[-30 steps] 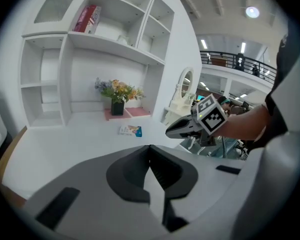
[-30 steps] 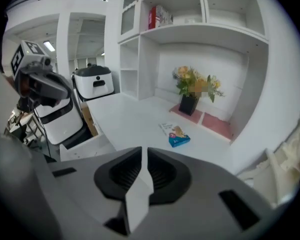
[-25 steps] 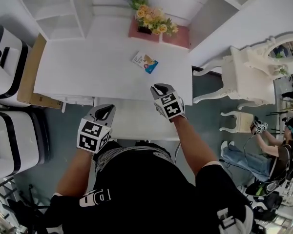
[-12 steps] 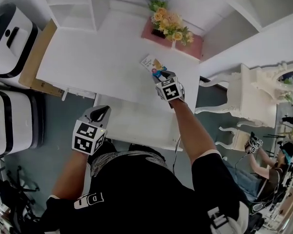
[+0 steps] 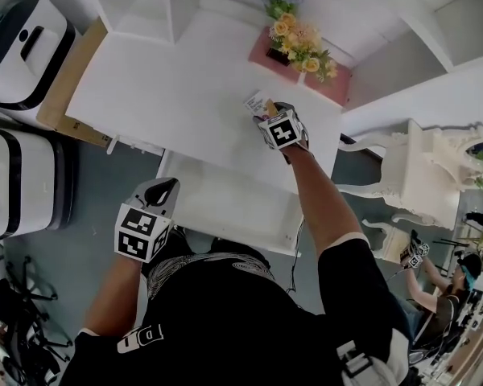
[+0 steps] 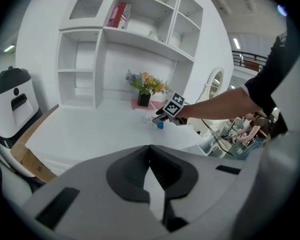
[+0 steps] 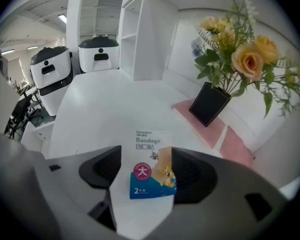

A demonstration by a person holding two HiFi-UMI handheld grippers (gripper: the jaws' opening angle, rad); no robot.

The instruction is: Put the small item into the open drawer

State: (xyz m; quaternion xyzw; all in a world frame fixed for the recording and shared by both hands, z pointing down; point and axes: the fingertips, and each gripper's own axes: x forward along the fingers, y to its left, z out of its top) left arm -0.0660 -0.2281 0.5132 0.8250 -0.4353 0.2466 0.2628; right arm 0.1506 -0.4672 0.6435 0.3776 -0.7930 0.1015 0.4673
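While the flat, glossy bandage packet (image 7: 149, 181) lies on the smooth white surface (image 5: 169, 79) beyond the open drawer (image 5: 225, 203), your right tool (image 5: 270, 111) straddles it, jaws wide, not pinching. Your left tool (image 5: 167, 187) is closed and empty. A second ago the right tool hung over the drawer; its jaws have just been opening.

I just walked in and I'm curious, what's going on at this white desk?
A person works with a gripper in each hand. The right gripper has just been opening its jaws over a bandage packet lying on the desk; the packet sits between them, not yet gripped. The left gripper hangs shut near the open drawer.
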